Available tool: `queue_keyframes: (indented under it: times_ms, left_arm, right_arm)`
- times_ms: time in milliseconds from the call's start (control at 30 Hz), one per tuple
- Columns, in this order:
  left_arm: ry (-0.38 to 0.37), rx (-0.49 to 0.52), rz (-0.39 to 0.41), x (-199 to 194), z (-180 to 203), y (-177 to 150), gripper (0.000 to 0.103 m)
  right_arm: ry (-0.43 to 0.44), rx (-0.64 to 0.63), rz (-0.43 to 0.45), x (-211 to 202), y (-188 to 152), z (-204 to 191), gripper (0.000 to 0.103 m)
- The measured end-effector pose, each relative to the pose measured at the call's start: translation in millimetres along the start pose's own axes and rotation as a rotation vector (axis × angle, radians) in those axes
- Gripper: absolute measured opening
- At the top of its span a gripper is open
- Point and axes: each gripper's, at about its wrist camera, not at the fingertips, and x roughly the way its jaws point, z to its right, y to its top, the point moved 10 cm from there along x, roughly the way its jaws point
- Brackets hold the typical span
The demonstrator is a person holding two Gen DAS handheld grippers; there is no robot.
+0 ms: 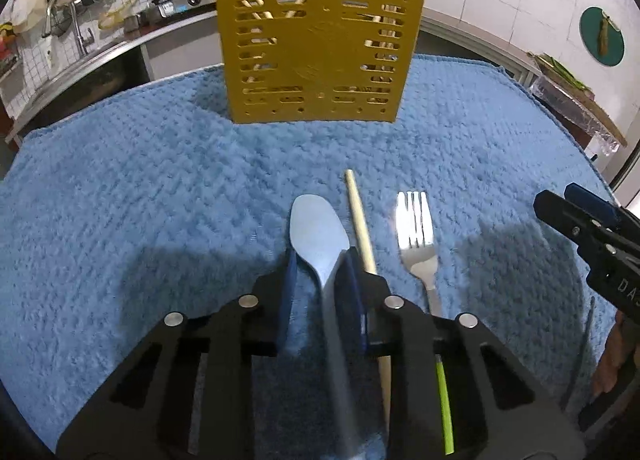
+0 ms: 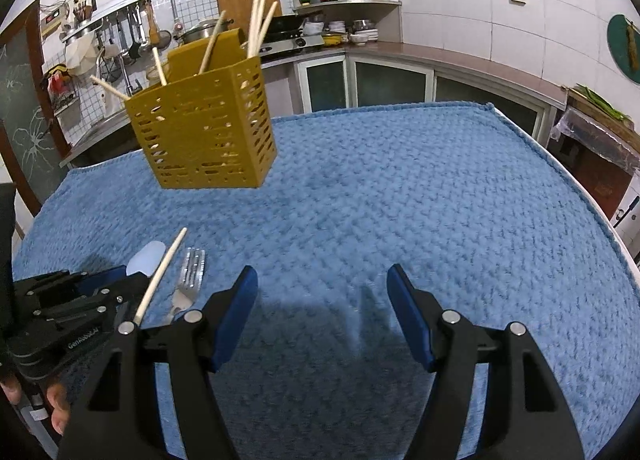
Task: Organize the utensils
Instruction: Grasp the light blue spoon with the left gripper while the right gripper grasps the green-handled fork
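Observation:
My left gripper is shut on the neck of a metal spoon, bowl pointing forward, low over the blue towel. A wooden chopstick lies just right of it, and a metal fork lies further right. The yellow slotted utensil holder stands upright at the back of the towel with several chopsticks in it. My right gripper is open and empty above the towel, right of the fork, the chopstick and the spoon. The holder is at its far left.
The left gripper shows at the lower left of the right wrist view; the right gripper shows at the right edge of the left wrist view. Kitchen counters, a stove and hanging tools lie behind. The towel's edges mark the table's right side.

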Motion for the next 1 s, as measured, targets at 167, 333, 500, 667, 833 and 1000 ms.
queue_keyframes:
  times_ms: [167,333,500,667,833,1000]
  left_arm:
    - [0.042,0.002,0.006,-8,-17,-1,0.008]
    - [0.068,-0.035,0.004,-13,-45,-4,0.005]
    - [0.066,-0.067,0.004,-14,-63,-6,0.006]
    - [0.059,-0.061,0.001,-13,-63,-6,0.006]
    - [0.035,-0.089,-0.010,-10,-67,-7,0.007]
    - [0.037,-0.097,-0.029,-5,-67,-10,0.009]
  right_arm:
    - [0.002,-0.013,-0.025,4,-3,-18,0.066]
    - [0.017,-0.038,-0.060,8,-9,-45,0.061]
    - [0.036,-0.059,-0.119,17,-21,-71,0.052]
    - [0.045,-0.044,-0.181,26,-34,-88,0.049]
    - [0.009,-0.055,-0.209,33,-39,-96,0.040]
    - [-0.003,-0.114,-0.228,36,-36,-104,0.018]
